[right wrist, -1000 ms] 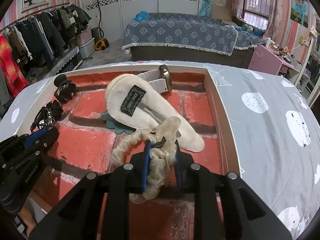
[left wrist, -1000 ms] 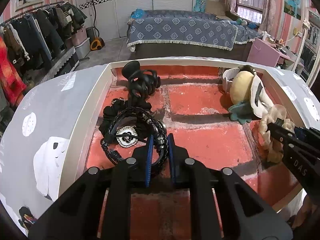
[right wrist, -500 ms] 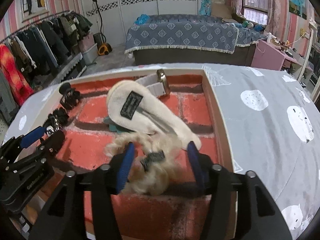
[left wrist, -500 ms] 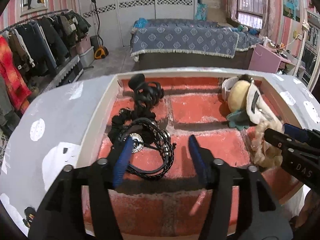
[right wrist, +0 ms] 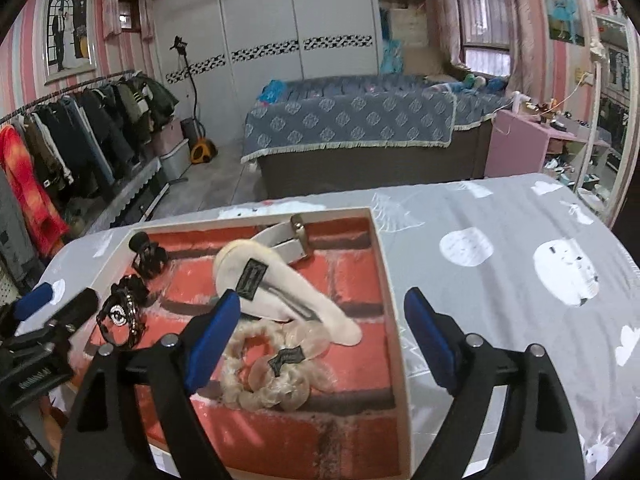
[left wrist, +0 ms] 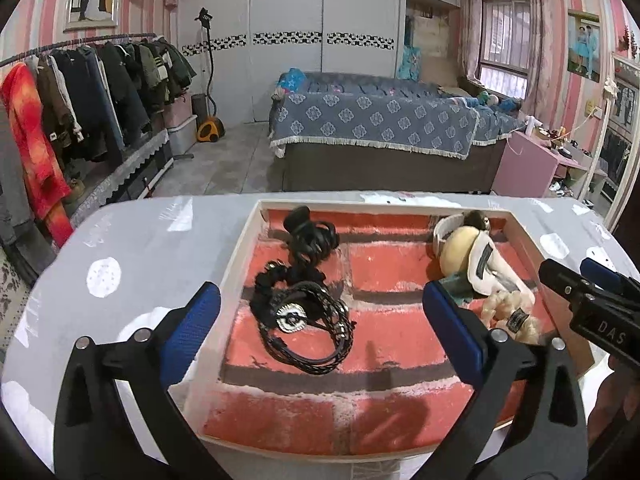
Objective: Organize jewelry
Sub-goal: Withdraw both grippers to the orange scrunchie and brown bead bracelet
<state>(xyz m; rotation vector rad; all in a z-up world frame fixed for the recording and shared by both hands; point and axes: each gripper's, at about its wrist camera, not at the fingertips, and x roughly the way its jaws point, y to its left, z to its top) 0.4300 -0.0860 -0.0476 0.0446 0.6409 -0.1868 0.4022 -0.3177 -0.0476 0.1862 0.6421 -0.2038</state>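
A shallow white-rimmed tray (left wrist: 240, 252) with a red brick-pattern lining lies on the grey table. In it are a black beaded bracelet with a round charm (left wrist: 306, 326), a black hair claw (left wrist: 310, 236), a cream fuzzy hair clip (right wrist: 280, 292), a white watch strap (right wrist: 286, 240) and a cream scrunchie (right wrist: 266, 372). My left gripper (left wrist: 320, 332) is open and empty, raised above the bracelet. My right gripper (right wrist: 320, 340) is open and empty, above the scrunchie and the tray's right rim (right wrist: 394, 320).
The grey tablecloth with white prints (right wrist: 520, 280) spreads to the right of the tray and also to its left (left wrist: 132, 264). Beyond the table are a bed (left wrist: 380, 128), a clothes rack (left wrist: 80, 92) and a pink cabinet (right wrist: 524, 144).
Both grippers opened, let go of the bracelet and the scrunchie, and pulled up and back from the tray. Both pieces now lie in the tray.
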